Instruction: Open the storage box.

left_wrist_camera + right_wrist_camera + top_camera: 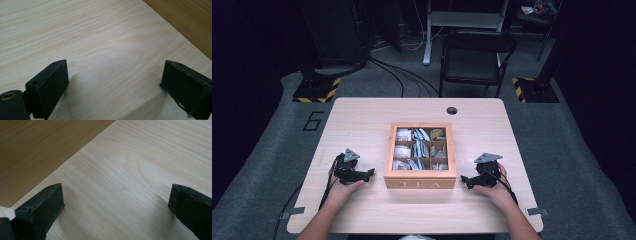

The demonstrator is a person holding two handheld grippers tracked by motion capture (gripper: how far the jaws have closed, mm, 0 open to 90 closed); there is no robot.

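Pale table (362,115); left gripper (371,173) and right gripper (463,179) wide apart, empty, flanking tea box (420,183).

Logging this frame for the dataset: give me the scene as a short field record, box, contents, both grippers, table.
box: wooden tea box, "TEA" on its front wall, near the middle of the table
lid: closed, clear pane on top
contents: tea bags in a grid of compartments, seen through the pane
left gripper: open, nothing between the jaws, resting on the table left of the box
right gripper: open, nothing between the jaws, resting on the table right of the box
contact with box: none, both grippers apart from it
table: light wood, round hole near the far edge
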